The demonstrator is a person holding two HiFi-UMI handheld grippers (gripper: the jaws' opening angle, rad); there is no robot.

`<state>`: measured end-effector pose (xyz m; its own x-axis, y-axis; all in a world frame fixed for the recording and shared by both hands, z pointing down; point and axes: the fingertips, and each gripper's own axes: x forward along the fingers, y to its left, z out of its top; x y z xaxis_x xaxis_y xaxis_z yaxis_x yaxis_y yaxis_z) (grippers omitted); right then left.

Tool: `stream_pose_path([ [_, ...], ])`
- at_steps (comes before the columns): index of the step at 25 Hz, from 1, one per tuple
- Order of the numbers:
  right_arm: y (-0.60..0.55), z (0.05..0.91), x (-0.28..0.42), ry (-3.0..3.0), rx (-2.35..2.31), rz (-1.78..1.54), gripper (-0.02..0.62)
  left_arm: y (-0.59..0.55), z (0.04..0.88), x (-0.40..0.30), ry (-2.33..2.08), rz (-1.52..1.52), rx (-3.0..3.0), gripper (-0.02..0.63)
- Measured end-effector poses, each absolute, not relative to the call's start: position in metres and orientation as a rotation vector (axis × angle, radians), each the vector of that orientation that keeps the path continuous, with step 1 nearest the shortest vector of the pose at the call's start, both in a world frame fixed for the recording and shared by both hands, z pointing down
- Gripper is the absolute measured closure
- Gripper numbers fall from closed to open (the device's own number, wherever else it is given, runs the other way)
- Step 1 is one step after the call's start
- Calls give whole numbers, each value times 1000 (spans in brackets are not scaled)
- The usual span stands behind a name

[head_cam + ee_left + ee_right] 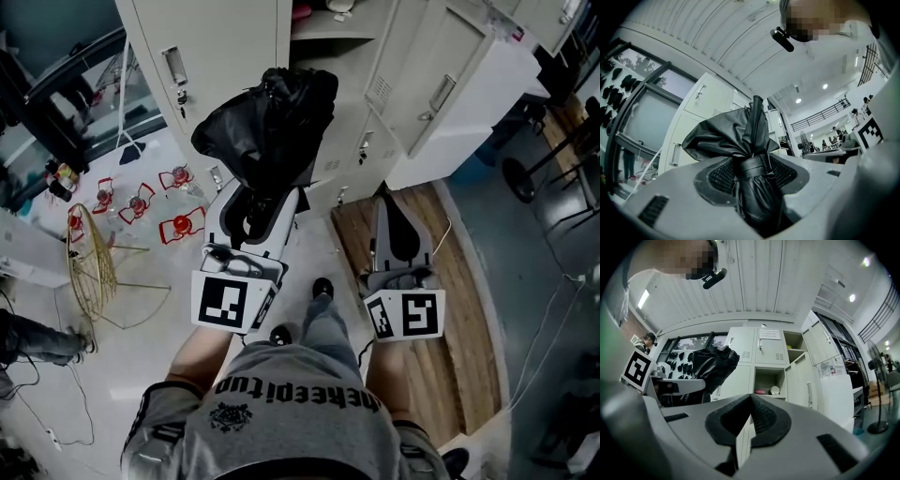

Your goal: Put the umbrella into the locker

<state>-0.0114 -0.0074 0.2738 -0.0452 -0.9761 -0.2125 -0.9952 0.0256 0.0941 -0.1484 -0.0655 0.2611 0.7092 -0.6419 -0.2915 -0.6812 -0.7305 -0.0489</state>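
A folded black umbrella (267,127) stands upright, clamped by my left gripper (251,208) near its strap, loose fabric bunched above the jaws. In the left gripper view the umbrella (752,159) fills the gap between the pads. My right gripper (397,230) is shut with nothing between its jaws, held to the right of the left one. The grey lockers (234,37) stand straight ahead. One locker (769,380) is open, its door (802,380) swung to the right; a pink thing and a white thing lie inside. The umbrella (712,366) shows at the left of the right gripper view.
Red-and-clear objects (141,202) and a gold wire frame (89,262) lie on the floor at left. A wooden platform (459,272) runs under the right lockers. An open locker door (469,84) juts out at right. My feet (322,289) are below the grippers.
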Motion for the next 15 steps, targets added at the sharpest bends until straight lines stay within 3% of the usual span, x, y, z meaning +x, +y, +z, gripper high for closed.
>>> stream_pose_path([
  [15, -122, 255, 61, 2273, -1994, 380, 594, -159, 250, -70, 1153, 384, -2701, 382],
])
